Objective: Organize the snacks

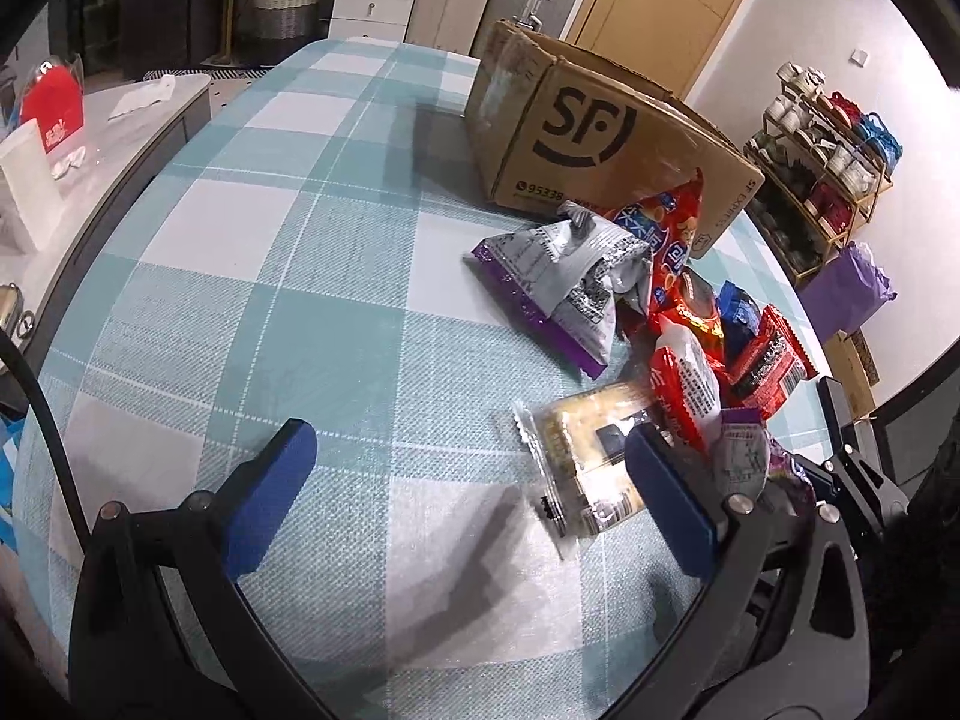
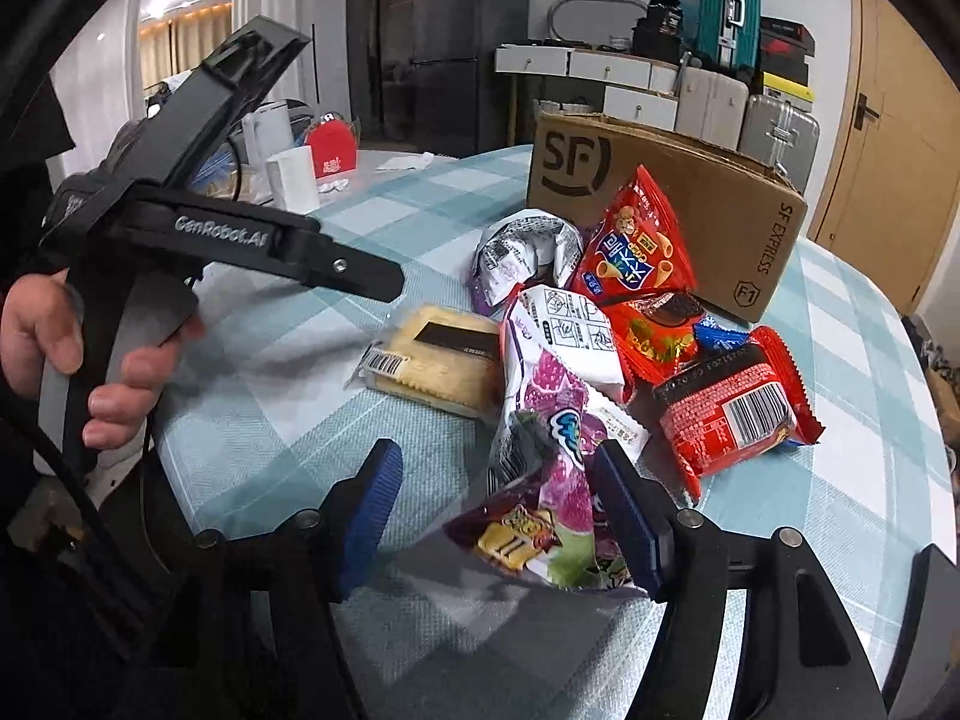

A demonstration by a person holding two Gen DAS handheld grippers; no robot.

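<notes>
A pile of snack packets lies on the checked tablecloth in front of an open SF cardboard box (image 1: 600,138) (image 2: 678,210). My left gripper (image 1: 468,468) is open and empty, its right finger beside a yellow cracker pack (image 1: 582,468) (image 2: 432,360). A silver-and-purple bag (image 1: 558,282) lies farther off. My right gripper (image 2: 498,480) is open, its fingers on either side of a purple grape snack bag (image 2: 552,468). A red cone-snack bag (image 2: 636,246) leans on the box; a red wafer pack (image 2: 732,414) lies to the right.
The table (image 1: 270,312) has a teal and white checked cloth. A grey side counter (image 1: 102,120) with a red box and white cups stands left. A shoe rack (image 1: 822,168), suitcases and a door stand behind. The left gripper's body (image 2: 228,234) fills the right view's left side.
</notes>
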